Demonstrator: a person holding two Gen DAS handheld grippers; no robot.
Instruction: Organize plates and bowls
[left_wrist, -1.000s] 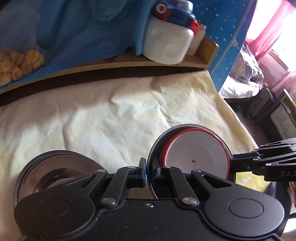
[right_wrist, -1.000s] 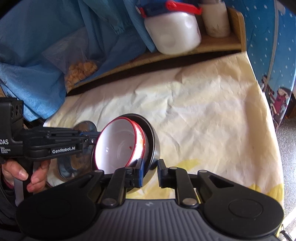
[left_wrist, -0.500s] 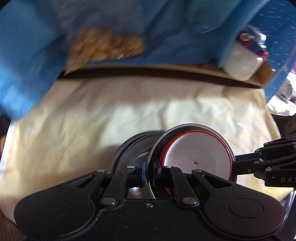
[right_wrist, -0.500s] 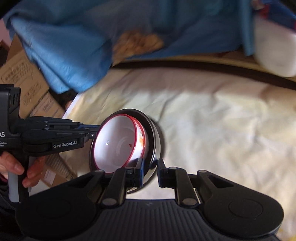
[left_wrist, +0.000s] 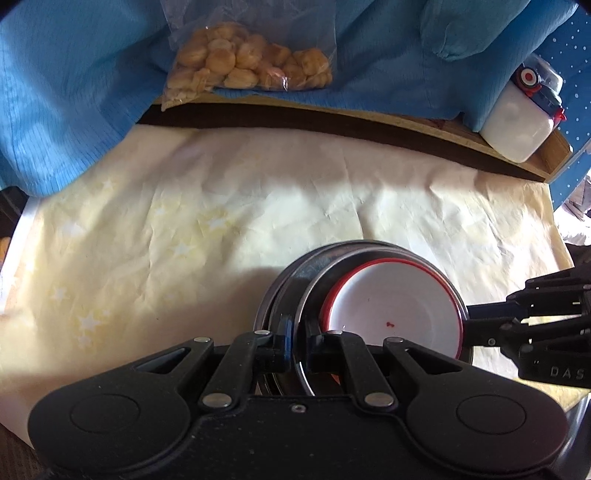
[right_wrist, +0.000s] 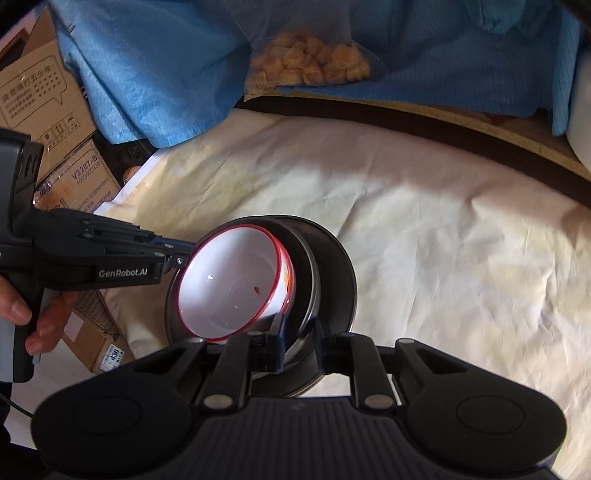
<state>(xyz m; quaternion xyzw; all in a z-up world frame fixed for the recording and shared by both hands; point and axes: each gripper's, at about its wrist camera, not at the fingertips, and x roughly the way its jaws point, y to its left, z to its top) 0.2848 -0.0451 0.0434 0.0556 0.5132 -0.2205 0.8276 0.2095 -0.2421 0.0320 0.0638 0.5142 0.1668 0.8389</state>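
Note:
A white bowl with a red rim (left_wrist: 391, 302) (right_wrist: 229, 291) lies inside a steel bowl (left_wrist: 321, 280) (right_wrist: 306, 266), and the pair is tilted. My left gripper (left_wrist: 299, 328) (right_wrist: 184, 254) is shut on the steel bowl's near rim in the left wrist view. My right gripper (right_wrist: 299, 328) (left_wrist: 467, 321) is shut on the opposite rim. Directly under the pair, a second, wider steel bowl (left_wrist: 277, 284) (right_wrist: 340, 280) stands on the cream cloth (left_wrist: 184, 221). Whether the held pair touches it is unclear.
A bag of yellow snacks (left_wrist: 247, 66) lies on blue fabric (left_wrist: 74, 92) along a wooden ledge at the back. A white jar (left_wrist: 517, 125) stands at the ledge's right end. Cardboard boxes (right_wrist: 44, 110) sit beyond the table's left edge. A hand (right_wrist: 33, 321) holds the left gripper.
Both grippers carried the nested bowls leftward across the cloth until they hang over the steel bowl that stood apart at the left. Both grips held throughout.

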